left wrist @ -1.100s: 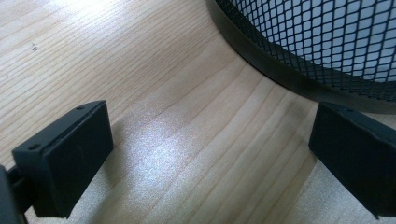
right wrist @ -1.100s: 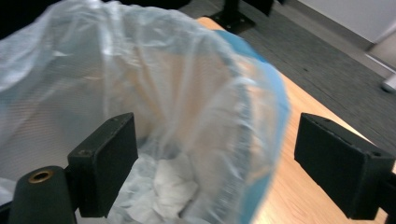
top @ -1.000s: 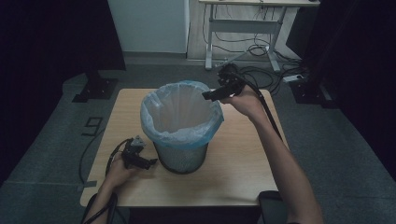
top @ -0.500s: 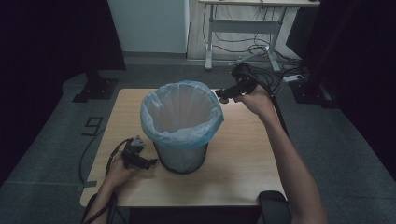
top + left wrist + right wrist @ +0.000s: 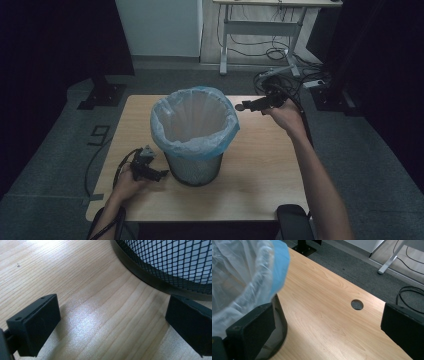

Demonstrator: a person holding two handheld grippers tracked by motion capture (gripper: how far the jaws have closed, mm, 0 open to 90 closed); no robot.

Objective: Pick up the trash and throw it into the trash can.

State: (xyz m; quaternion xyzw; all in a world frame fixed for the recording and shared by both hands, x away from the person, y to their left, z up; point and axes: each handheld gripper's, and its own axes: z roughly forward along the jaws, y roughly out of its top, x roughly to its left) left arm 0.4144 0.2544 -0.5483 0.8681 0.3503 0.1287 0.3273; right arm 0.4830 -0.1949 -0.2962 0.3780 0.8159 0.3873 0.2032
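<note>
A black mesh bin (image 5: 195,170) lined with a pale blue plastic bag (image 5: 192,117) stands in the middle of the wooden table (image 5: 260,165). My left gripper (image 5: 161,175) rests on the table against the bin's lower left side, open, with bare wood between its jaws (image 5: 112,322) and the bin's mesh (image 5: 175,262) just ahead. My right gripper (image 5: 244,106) hangs beside the bin's right rim, pointing left. Its jaws have just been opening and stand wide with nothing between them (image 5: 327,327); the bag's edge (image 5: 279,262) lies by its left jaw.
A round cable hole (image 5: 357,304) sits in the tabletop near the far right edge. Beyond the table are a white desk frame (image 5: 225,45) with cables (image 5: 272,52) on the floor and a black stand base (image 5: 102,95). A dark object (image 5: 292,220) sits at the table's near edge.
My right gripper has moved right and slightly down, from over the bin's rim to beside it, and its jaws have spread. The left gripper has stayed put.
</note>
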